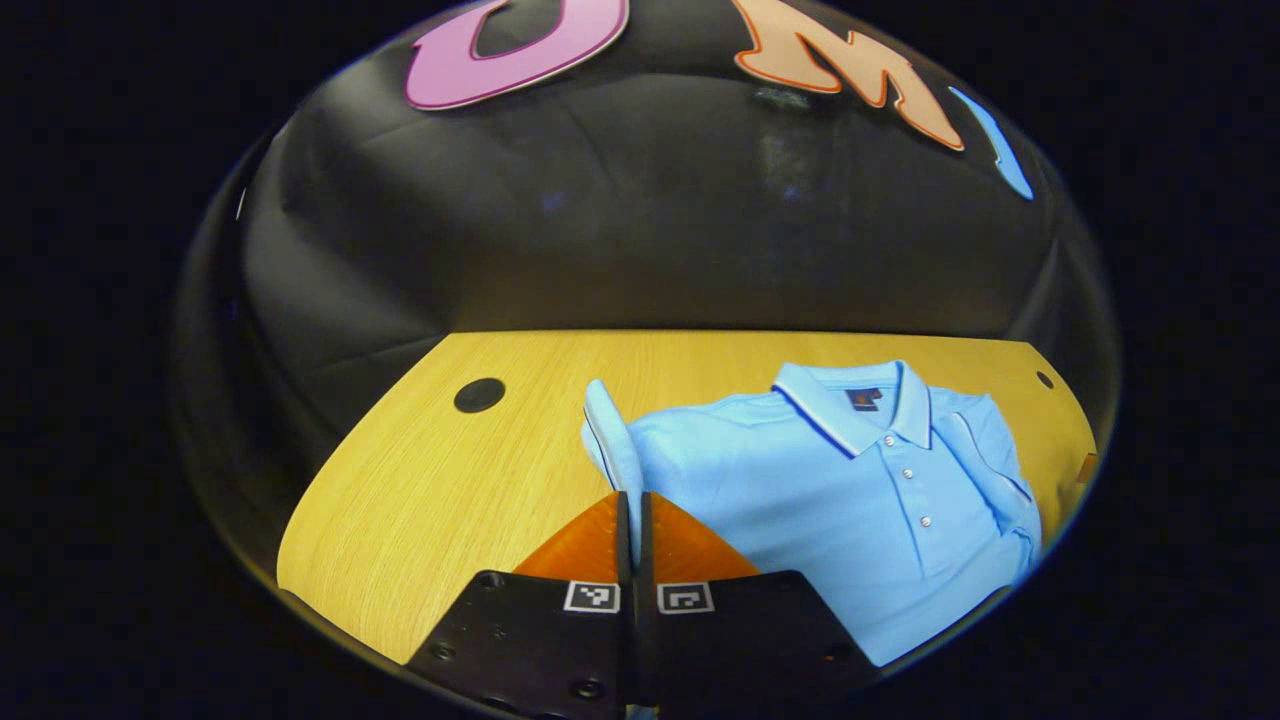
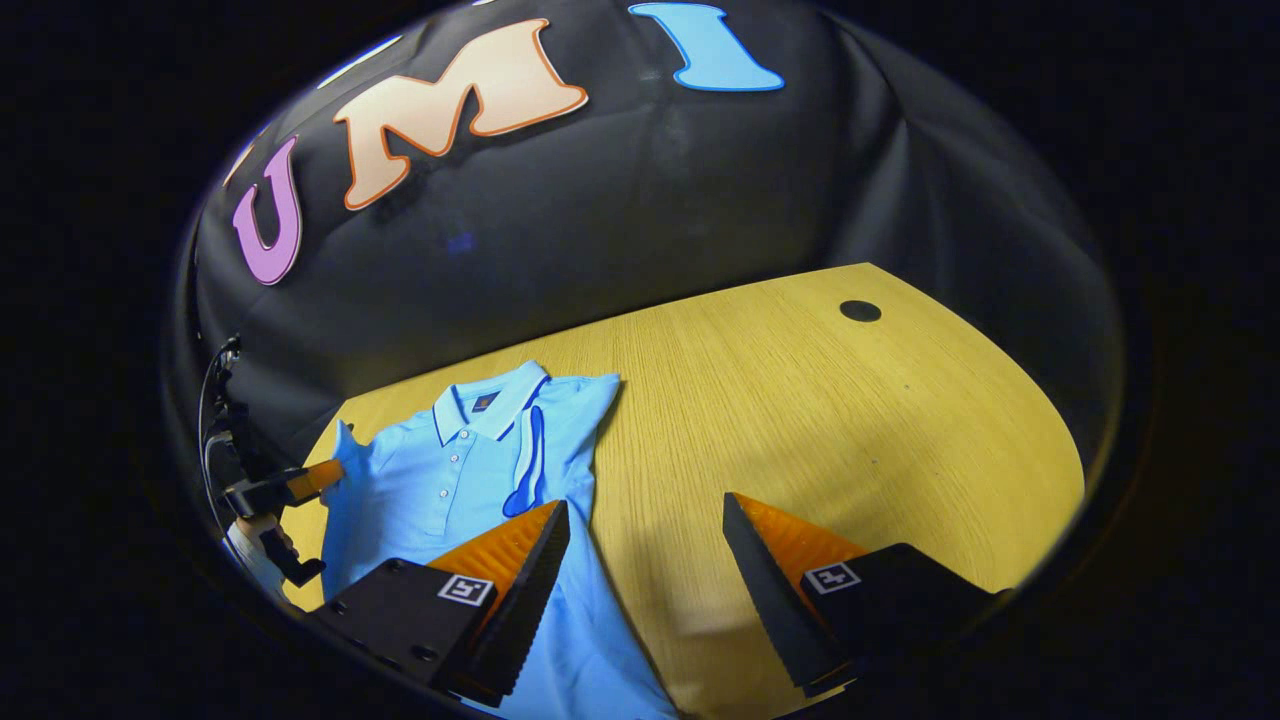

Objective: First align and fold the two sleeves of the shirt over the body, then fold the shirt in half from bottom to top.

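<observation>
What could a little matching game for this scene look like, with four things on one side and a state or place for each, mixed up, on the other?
Things:
1. left gripper
2. right gripper
3. sleeve already folded
4. dark round hole

States or places:
A. lying flat over the shirt body
B. open, fingers wide apart above the table
C. on bare wood, far from the shirt
D. shut on the other sleeve, lifting it

Pairs: 1-D, 2-B, 3-A, 4-C
</observation>
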A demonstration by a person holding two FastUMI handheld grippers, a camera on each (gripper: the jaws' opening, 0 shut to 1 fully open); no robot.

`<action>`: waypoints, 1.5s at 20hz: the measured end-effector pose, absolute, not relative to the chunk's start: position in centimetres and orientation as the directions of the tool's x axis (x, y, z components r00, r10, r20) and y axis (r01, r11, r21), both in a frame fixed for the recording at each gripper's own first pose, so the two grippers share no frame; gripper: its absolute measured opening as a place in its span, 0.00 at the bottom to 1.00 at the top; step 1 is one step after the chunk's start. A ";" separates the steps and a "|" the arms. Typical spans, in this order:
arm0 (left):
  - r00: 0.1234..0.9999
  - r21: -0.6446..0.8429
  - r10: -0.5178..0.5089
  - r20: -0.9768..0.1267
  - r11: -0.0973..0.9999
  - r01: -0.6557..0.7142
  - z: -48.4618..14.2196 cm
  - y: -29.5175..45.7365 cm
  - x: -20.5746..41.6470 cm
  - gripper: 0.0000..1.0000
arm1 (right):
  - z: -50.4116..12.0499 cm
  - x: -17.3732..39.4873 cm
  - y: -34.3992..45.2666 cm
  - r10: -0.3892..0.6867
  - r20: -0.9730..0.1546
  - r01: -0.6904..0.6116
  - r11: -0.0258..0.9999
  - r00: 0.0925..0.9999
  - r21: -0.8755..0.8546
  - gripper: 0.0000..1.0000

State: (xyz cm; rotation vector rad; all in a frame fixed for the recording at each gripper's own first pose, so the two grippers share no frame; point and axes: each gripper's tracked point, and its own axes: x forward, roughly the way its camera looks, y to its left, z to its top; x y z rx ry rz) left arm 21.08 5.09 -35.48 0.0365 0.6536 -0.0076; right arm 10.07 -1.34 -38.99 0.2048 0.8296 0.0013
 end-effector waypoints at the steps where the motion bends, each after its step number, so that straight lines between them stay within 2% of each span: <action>1: 0.799 0.021 -0.017 -0.601 0.999 0.038 -34.9 4.0 21.4 0.00 | -39.0 9.9 -1.5 0.081 -0.734 0.084 0.979 0.674 0.186 0.97; 9: 0.764 -0.057 -0.146 -0.629 0.988 0.142 -36.0 -3.8 21.5 0.00 | -38.2 9.5 -2.7 0.068 -0.726 0.098 0.978 0.684 0.184 0.97; 13: 0.735 -0.040 -0.140 -0.664 0.988 0.152 -37.7 -4.7 21.2 0.00 | -38.4 9.7 -3.0 0.055 -0.726 0.116 0.976 0.686 0.183 0.97; 17: 0.727 -0.098 -0.176 -0.664 0.984 0.149 -38.4 -5.6 20.5 0.01 | -38.1 9.8 -2.3 0.055 -0.719 0.126 0.973 0.693 0.196 0.97; 18: 0.727 -0.145 -0.220 -0.650 0.975 0.166 -37.8 -6.3 19.9 0.15 | -37.5 9.9 -2.2 0.052 -0.707 0.121 0.974 0.705 0.193 0.97; 21: 0.768 -0.137 -0.215 -0.603 0.976 0.167 -35.6 -5.5 18.6 0.86 | -35.9 8.8 -0.7 0.096 -0.675 0.061 0.977 0.731 0.206 0.97; 23: 0.813 -0.071 -0.177 -0.555 0.984 0.167 -33.4 -4.4 17.2 0.88 | -35.1 7.7 -0.1 0.116 -0.654 0.007 0.983 0.748 0.183 0.97; 24: 0.828 -0.057 -0.174 -0.532 0.984 0.170 -32.0 -4.1 16.1 0.96 | -34.7 6.9 -0.1 0.115 -0.652 -0.006 0.986 0.750 0.168 0.97; 30: 0.868 -0.067 -0.193 -0.458 0.981 0.183 -26.8 -2.9 9.1 0.96 | -31.5 2.2 1.0 0.142 -0.612 -0.052 0.985 0.778 0.163 0.98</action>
